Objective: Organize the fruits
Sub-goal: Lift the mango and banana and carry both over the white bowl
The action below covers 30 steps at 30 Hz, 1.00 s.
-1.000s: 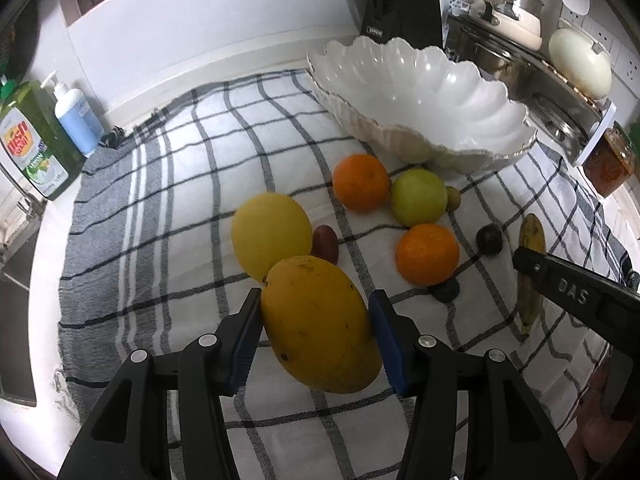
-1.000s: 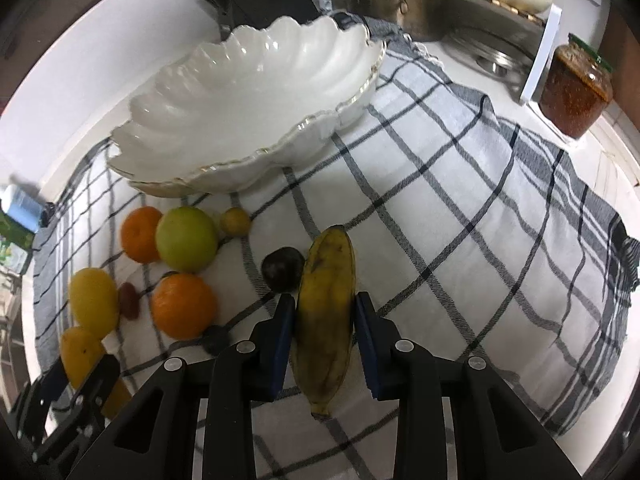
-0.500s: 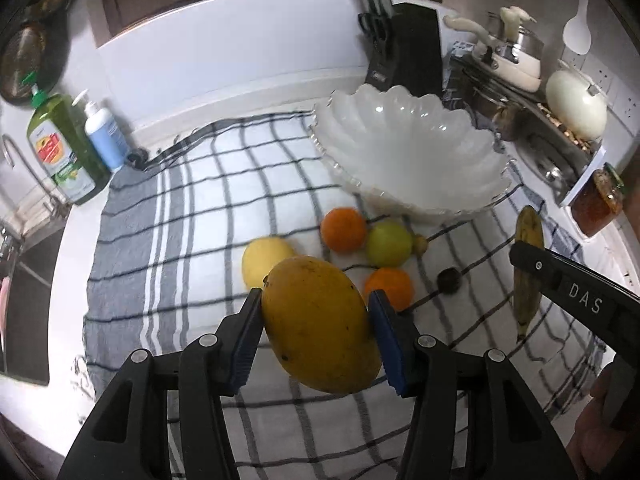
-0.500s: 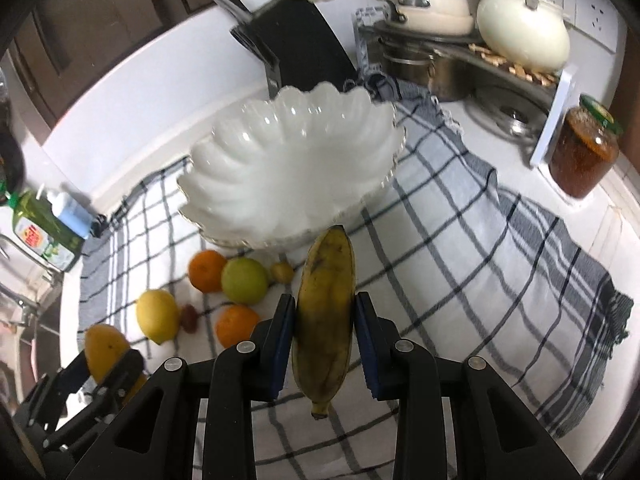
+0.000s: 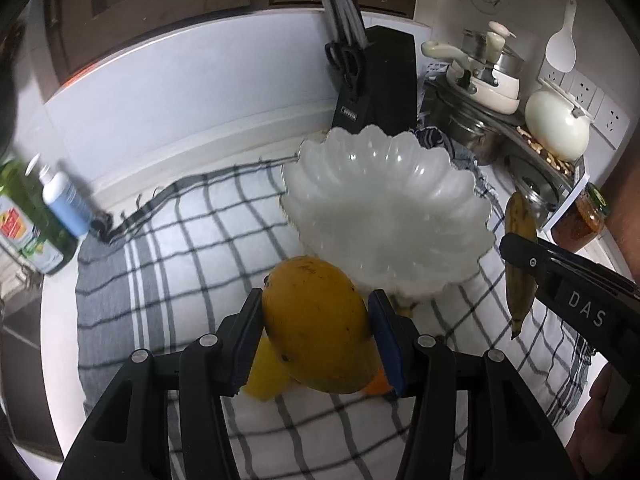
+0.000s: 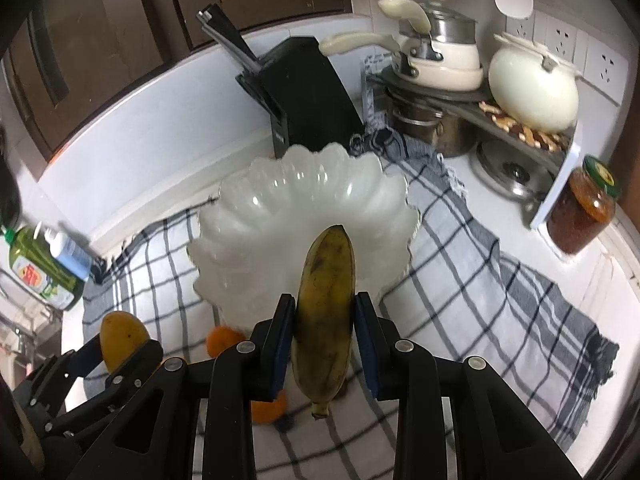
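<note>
My left gripper (image 5: 316, 336) is shut on a yellow mango (image 5: 320, 324) and holds it high above the checked cloth, just short of the white scalloped bowl (image 5: 384, 208). My right gripper (image 6: 324, 344) is shut on a spotted banana (image 6: 326, 300), held upright over the bowl's near rim (image 6: 304, 216). The bowl looks empty. The banana also shows in the left wrist view (image 5: 519, 256), and the mango in the right wrist view (image 6: 122, 338). Two oranges (image 6: 224, 338) and a lemon (image 5: 266, 376) lie on the cloth below, mostly hidden.
A black knife block (image 6: 308, 92) stands behind the bowl. Pots on a rack (image 6: 440, 60) and a jar (image 6: 582, 210) are at the right. Soap bottles (image 5: 40, 216) stand at the left by the sink edge.
Both grippers have risen with their fruit and moved toward the bowl. The fruits on the cloth have dropped out of sight beneath the grippers.
</note>
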Each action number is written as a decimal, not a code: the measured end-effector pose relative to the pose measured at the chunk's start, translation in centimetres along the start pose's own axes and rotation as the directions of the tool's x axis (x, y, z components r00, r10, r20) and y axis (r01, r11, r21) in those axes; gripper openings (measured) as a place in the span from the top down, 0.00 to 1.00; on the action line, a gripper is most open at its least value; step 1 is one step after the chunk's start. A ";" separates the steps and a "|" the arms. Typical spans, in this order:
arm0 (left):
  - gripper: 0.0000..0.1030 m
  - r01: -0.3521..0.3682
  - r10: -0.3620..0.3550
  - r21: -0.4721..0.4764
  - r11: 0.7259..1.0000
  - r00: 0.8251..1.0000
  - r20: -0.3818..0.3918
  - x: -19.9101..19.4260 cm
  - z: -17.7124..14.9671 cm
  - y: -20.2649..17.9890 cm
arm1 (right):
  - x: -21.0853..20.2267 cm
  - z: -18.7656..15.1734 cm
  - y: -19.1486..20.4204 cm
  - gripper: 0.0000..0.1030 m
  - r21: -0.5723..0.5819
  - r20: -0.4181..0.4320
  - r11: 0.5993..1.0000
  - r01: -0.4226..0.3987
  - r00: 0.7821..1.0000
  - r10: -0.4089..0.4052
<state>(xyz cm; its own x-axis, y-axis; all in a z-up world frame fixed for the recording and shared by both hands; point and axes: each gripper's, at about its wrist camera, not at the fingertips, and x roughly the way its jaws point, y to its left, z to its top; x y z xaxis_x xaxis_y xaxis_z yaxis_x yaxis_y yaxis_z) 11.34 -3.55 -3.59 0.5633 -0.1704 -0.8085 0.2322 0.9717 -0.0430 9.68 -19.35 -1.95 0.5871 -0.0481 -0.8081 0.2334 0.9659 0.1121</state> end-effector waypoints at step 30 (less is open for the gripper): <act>0.52 0.002 -0.002 0.086 0.996 1.000 -0.003 10.6 10.0 -2.4 | 9.0 8.4 -2.8 0.70 0.024 -0.004 0.997 0.079 0.997 -0.079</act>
<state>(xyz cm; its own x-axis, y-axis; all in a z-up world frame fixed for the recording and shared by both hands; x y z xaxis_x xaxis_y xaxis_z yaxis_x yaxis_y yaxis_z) 24.73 -9.36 -6.20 0.5606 -0.1716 -0.8101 0.3004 0.9538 0.0058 20.76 -24.66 -4.68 0.5633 -0.1232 -0.8170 0.2975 0.9528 0.0615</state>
